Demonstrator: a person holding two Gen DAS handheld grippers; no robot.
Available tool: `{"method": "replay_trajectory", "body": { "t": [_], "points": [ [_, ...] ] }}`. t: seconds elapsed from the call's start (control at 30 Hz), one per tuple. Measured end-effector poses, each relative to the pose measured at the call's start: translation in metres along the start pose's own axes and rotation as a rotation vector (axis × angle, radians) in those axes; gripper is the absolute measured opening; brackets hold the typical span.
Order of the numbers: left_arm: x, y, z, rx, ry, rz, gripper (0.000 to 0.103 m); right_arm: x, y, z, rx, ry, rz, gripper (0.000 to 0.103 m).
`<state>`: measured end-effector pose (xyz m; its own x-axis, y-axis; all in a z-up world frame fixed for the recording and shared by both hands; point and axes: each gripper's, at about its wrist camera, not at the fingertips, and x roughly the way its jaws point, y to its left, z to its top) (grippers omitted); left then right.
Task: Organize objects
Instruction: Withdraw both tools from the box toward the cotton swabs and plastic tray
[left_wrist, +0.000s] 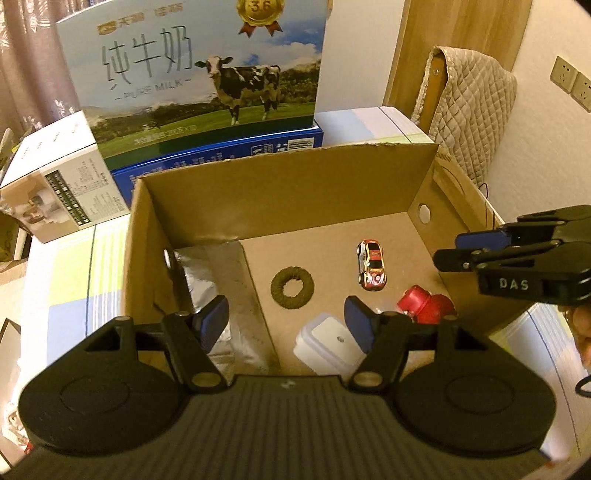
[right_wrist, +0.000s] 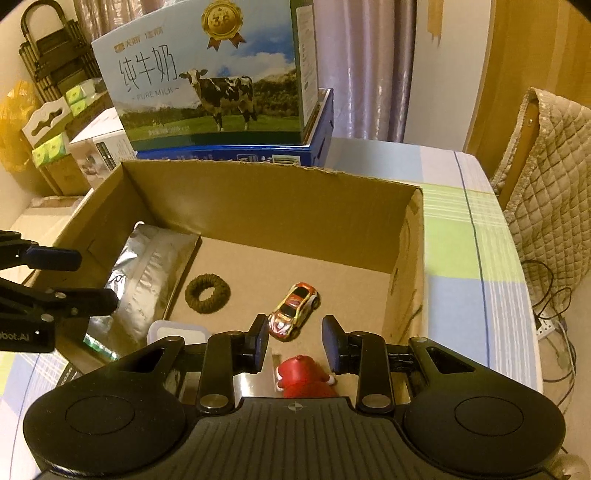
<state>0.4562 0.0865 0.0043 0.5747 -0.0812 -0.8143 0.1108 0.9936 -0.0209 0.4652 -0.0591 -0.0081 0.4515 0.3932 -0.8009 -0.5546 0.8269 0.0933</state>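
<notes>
An open cardboard box (left_wrist: 280, 184) (right_wrist: 266, 192) holds a silver foil bag (left_wrist: 218, 273) (right_wrist: 147, 280), a brown knitted ring (left_wrist: 291, 287) (right_wrist: 207, 293), a red toy car (left_wrist: 372, 265) (right_wrist: 293, 310), a white lidded plastic box (left_wrist: 328, 345) (right_wrist: 177, 332) and a red figure (left_wrist: 424, 304) (right_wrist: 303, 376). My left gripper (left_wrist: 286, 328) is open and empty above the box's near side. My right gripper (right_wrist: 295, 345) is open and empty, just above the red figure, which lies between its fingers. The right gripper also shows in the left wrist view (left_wrist: 480, 247).
A milk carton with a cow picture (left_wrist: 199, 74) (right_wrist: 210, 81) stands on a blue carton behind the box. A white carton (left_wrist: 62, 184) lies at the left. A chair with a quilted cover (left_wrist: 472, 107) (right_wrist: 546, 177) stands at the right. The striped tablecloth (right_wrist: 461, 258) covers the table.
</notes>
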Motion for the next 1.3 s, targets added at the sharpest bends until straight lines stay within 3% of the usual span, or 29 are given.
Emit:
{"method": "replay_trajectory", "body": {
  "t": [0.4,0.7,0.97,1.3],
  "points": [
    [-0.072,0.006,-0.041,-0.033,-0.052,0.008,0.068,-0.079,0.013,-0.027,0.005,-0.087,0.019,0.032],
    [-0.126,0.003,-0.095,-0.058,-0.076,0.027,0.075,-0.131,0.035,-0.088,-0.022,-0.108,0.032,0.038],
    [-0.144,-0.004,-0.147,-0.075,-0.065,0.042,0.083,-0.139,0.041,-0.155,0.044,-0.051,0.066,0.048],
    [-0.132,-0.018,-0.191,-0.074,-0.045,0.053,0.093,-0.118,0.051,-0.2,0.028,0.014,0.08,0.05]
  ]
}}
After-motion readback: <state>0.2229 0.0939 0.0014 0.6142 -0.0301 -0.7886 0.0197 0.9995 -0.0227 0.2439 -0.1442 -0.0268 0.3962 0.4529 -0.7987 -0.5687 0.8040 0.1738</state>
